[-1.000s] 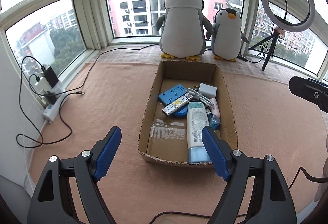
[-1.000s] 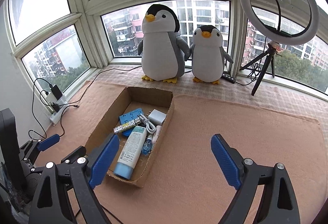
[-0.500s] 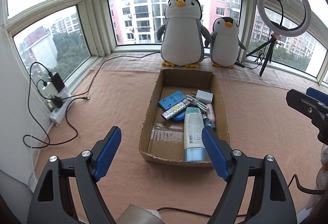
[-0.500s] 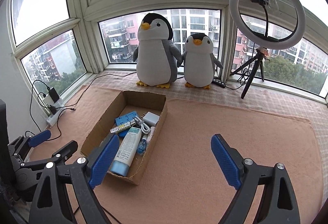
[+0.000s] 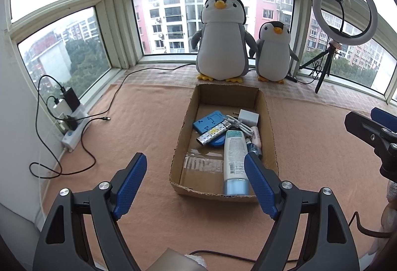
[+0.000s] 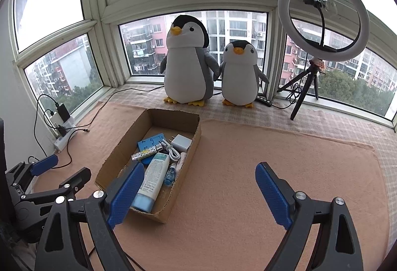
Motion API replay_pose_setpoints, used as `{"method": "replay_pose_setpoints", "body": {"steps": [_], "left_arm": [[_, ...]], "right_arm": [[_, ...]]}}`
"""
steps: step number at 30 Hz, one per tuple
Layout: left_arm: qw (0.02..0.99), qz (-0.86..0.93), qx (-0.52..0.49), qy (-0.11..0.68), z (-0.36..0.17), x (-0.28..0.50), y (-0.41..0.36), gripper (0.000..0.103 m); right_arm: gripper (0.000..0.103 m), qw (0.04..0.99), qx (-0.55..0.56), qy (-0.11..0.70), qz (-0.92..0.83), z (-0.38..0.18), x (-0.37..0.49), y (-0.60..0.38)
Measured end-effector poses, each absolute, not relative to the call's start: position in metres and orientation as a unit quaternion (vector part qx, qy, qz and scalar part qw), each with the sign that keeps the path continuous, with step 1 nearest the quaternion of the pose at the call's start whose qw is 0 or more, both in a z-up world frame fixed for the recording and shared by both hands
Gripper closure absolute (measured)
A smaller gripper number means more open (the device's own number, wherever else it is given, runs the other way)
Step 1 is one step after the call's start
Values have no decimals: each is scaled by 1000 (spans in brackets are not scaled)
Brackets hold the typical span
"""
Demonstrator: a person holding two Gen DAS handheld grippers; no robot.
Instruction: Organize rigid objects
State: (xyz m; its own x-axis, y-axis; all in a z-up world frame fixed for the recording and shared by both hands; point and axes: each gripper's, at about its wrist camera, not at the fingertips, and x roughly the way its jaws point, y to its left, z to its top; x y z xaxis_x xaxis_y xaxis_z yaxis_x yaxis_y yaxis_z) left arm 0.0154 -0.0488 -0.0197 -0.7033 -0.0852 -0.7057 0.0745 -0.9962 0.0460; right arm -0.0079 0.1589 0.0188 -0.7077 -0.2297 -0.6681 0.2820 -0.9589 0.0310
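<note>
Both hand-held grippers, left (image 5: pixel 195 183) and right (image 6: pixel 199 192), are pulling back from the box (image 5: pixel 270 122) wide open and empty, the tube (image 5: pixel 235 158) and other items lying inside, suggesting sorting is nearly done.

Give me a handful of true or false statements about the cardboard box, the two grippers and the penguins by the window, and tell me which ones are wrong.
1. Both the left gripper and the right gripper are open and hold nothing. True.
2. The cardboard box is empty. False: it holds a white tube, a blue case, a white charger and more.
3. The white tube stands upright. False: it lies flat.
4. Two plush penguins sit beyond the box at the window. True.
5. The ring light stands inside the box. False: it stands on a tripod by the window.
</note>
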Motion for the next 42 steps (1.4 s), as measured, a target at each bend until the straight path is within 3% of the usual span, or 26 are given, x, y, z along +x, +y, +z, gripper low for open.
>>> {"method": "replay_pose_setpoints", "body": {"steps": [42], "left_arm": [[40,-922,384,-14,-19,13,-45,22]], "right_arm": [[14,137,362,39,-921,15,-13,164]]}}
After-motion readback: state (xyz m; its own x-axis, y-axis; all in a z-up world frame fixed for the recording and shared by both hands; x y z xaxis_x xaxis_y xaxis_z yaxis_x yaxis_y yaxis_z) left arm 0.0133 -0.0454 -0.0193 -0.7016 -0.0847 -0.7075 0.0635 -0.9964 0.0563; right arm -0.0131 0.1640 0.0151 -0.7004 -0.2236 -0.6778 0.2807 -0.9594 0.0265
